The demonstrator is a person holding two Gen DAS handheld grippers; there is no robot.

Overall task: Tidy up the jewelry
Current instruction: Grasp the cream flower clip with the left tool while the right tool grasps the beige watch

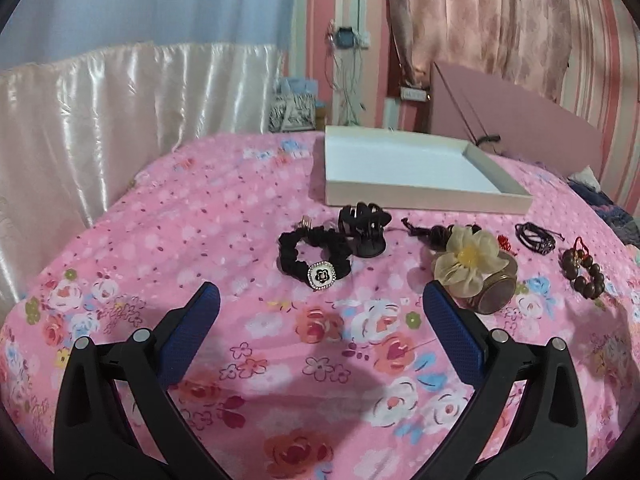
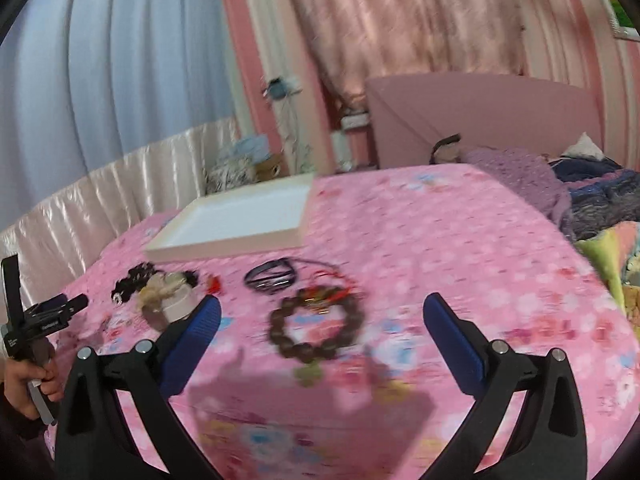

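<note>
Jewelry lies in a row on a pink floral bedspread. In the left wrist view: a black scrunchie with a white charm, a black claw clip, a bangle with a cream fabric flower, a dark cord bracelet and a brown bead bracelet. A shallow white tray lies behind them. My left gripper is open just short of the scrunchie. My right gripper is open, with the bead bracelet between its fingers. The view is blurred.
A pink headboard stands behind the tray. Purple and blue blankets pile up at the right of the bed. A satin skirt hangs along the left edge. The left gripper and its hand show at the right wrist view's left edge.
</note>
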